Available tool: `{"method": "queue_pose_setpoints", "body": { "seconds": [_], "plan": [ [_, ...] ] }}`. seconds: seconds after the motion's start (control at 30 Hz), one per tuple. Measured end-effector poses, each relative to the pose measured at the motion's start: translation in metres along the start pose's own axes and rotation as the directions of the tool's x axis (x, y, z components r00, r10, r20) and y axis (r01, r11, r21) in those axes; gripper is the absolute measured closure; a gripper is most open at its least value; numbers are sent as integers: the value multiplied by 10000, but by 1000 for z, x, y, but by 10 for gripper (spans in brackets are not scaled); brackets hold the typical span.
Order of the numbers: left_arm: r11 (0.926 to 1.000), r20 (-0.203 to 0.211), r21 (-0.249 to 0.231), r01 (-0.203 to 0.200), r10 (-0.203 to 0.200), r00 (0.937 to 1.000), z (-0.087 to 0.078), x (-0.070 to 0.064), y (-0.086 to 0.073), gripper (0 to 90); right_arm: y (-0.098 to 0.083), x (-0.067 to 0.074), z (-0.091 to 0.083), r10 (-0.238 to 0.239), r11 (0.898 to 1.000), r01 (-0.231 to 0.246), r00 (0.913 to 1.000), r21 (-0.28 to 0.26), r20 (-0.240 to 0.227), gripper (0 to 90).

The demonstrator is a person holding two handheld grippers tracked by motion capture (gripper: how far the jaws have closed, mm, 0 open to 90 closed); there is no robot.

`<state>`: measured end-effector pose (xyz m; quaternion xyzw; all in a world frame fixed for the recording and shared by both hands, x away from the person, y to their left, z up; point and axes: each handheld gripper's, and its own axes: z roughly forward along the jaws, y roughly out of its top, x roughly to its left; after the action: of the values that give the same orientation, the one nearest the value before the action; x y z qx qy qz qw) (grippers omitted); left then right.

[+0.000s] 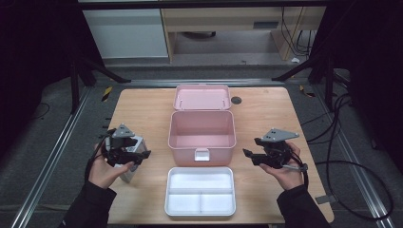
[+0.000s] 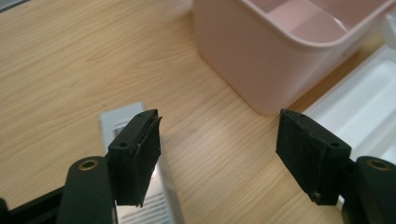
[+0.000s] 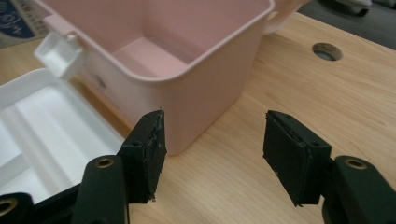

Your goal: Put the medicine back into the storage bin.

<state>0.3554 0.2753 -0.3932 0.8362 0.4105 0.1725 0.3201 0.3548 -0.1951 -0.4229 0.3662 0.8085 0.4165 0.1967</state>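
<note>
An open pink box (image 1: 202,137) stands in the middle of the wooden table, its lid (image 1: 202,97) folded back behind it. A white divided tray (image 1: 200,191) lies in front of it. My left gripper (image 1: 144,155) hovers left of the tray, open, with nothing between its jaws. In the left gripper view the jaws (image 2: 219,149) stand wide above bare wood, over a small white-grey box (image 2: 140,205). My right gripper (image 1: 247,154) is held right of the pink box, also open and empty. In the right gripper view it (image 3: 212,154) points at the pink box's corner (image 3: 201,93).
The small white-grey box (image 1: 130,164) sits on the table under the left hand. A round cable hole (image 1: 236,100) is beside the lid. The pink box's white latch (image 3: 60,53) hangs toward the tray (image 3: 51,126). Cables lie on the floor at right.
</note>
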Motion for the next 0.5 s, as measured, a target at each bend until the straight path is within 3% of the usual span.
{"method": "queue_pose_setpoints", "body": {
  "seconds": [0.17, 0.3, 0.4, 0.5],
  "plan": [
    [9996, -577, 148, 221, -212, 9981, -3, 12, -10, 293, -12, -9, 5, 442, 9986, -459, 9974, 281, 575, 337],
    [9975, -738, 328, 622, -597, 9955, -2, 20, -19, 280, -20, -15, 7, 490, 9971, -539, 9950, 544, 875, 350],
    [9957, -983, 566, 733, -675, 9929, 3, 25, -25, 274, -25, -18, 8, 442, 9958, -524, 9931, 744, 1082, 347],
    [9939, -955, 680, 872, -805, 9922, 9, 30, -29, 272, -27, -20, 8, 421, 9938, -546, 9910, 964, 1274, 339]
  ]
}}
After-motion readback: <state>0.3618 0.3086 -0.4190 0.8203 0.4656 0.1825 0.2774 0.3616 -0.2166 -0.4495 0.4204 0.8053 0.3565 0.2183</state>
